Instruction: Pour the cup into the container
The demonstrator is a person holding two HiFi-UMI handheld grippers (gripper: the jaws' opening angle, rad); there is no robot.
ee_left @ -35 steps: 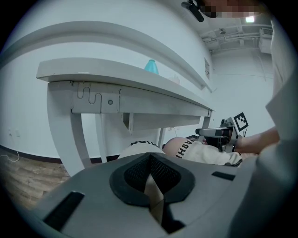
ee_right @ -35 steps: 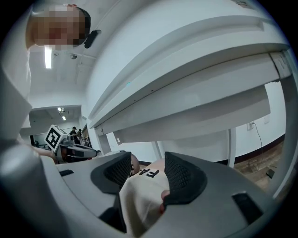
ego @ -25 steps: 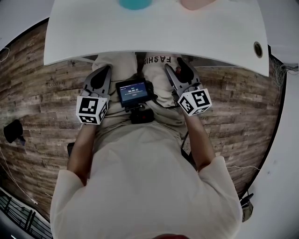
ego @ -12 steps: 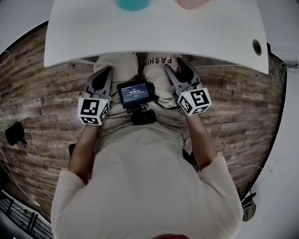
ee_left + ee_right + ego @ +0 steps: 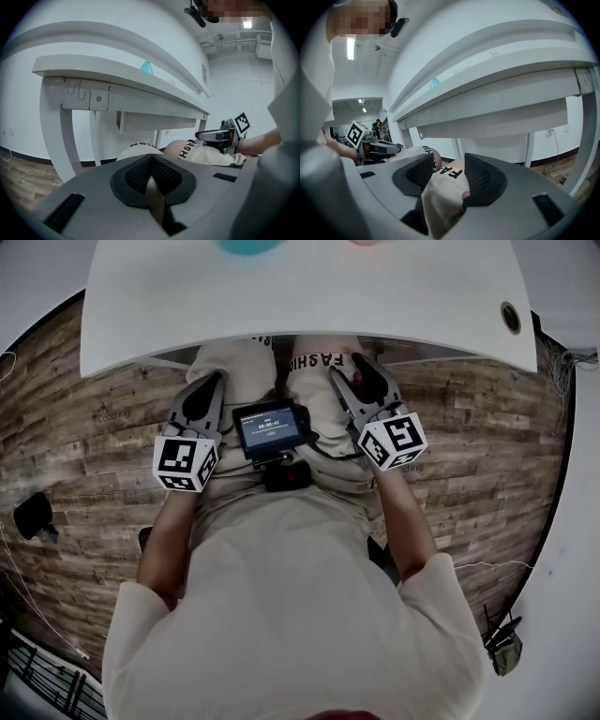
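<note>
A teal cup (image 5: 248, 245) stands at the far side of the white table (image 5: 309, 306), cut off by the head view's top edge; it also shows as a small teal shape (image 5: 146, 67) above the tabletop. A sliver of a pink thing (image 5: 364, 242) lies to its right. Both grippers rest on the seated person's lap, below the table's near edge and far from the cup. My left gripper (image 5: 208, 381) is shut, its pads meeting with nothing between them. My right gripper (image 5: 359, 376) is open and its jaws have just been closing; only lap cloth shows in the gap.
A small screen device (image 5: 271, 426) hangs at the person's chest between the grippers. The table's white legs (image 5: 56, 131) and underframe stand just ahead of the knees. A cable hole (image 5: 510, 317) sits at the table's right corner. Wood-plank floor (image 5: 84, 437) surrounds the seat.
The head view has shifted slightly, so the cup and the pink thing sit further off the top edge. Both grippers stay on the lap.
</note>
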